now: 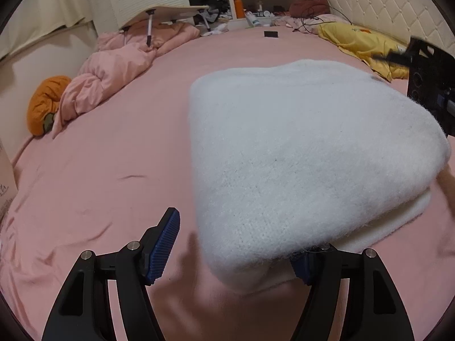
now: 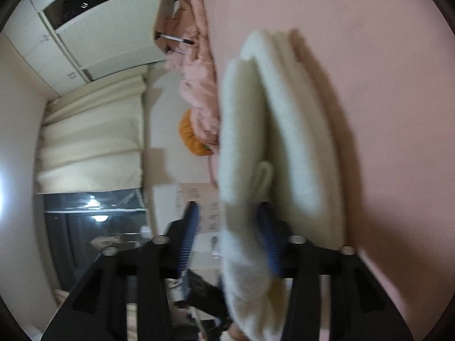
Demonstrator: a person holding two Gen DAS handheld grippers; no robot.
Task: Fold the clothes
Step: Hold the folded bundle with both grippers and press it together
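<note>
A white fuzzy knit sweater [image 1: 298, 153], folded in layers, lies on the pink bed sheet [image 1: 108, 170]. My left gripper [image 1: 236, 247] is open, its jaws wide apart. The sweater's near corner drapes over the right finger, and the left finger [image 1: 163, 244] stands clear of the cloth. In the right wrist view, rolled on its side, the sweater [image 2: 250, 130] hangs between my right gripper's [image 2: 227, 241] open fingers. One blue pad [image 2: 268, 241] touches the cloth and the other pad [image 2: 189, 236] is apart from it. The right gripper's black body also shows in the left wrist view [image 1: 429, 79].
A crumpled pink duvet [image 1: 113, 68] and an orange cushion [image 1: 45, 105] lie along the bed's left side, with a folding lap table [image 1: 170, 14] on the duvet. A yellow cloth [image 1: 366, 42], cables and a small black box [image 1: 270, 34] lie near the tufted headboard [image 1: 378, 5].
</note>
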